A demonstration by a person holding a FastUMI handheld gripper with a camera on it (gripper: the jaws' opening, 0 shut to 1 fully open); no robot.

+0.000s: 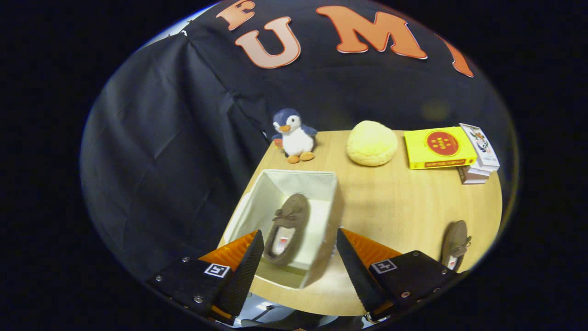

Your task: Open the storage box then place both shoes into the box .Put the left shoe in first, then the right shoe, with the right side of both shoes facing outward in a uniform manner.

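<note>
The tongs [299, 257] hang spread wide above the near end of the open storage box [330, 193], gripping nothing. One brown shoe [289, 227] lies inside the box, between and just beyond the fingers. The other shoe [455, 243] rests on the desk [404, 207], off to the right. Far across the desk — a plush penguin [294, 138], a yellow bun-shaped cushion [371, 143] and stacked books [441, 147].

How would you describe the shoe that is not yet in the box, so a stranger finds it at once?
On the wooden table, look beyond the open hand-held gripper, away from the white box. The brown shoe lies alone on bare wood near the table's edge; its twin sits inside the box.
</note>
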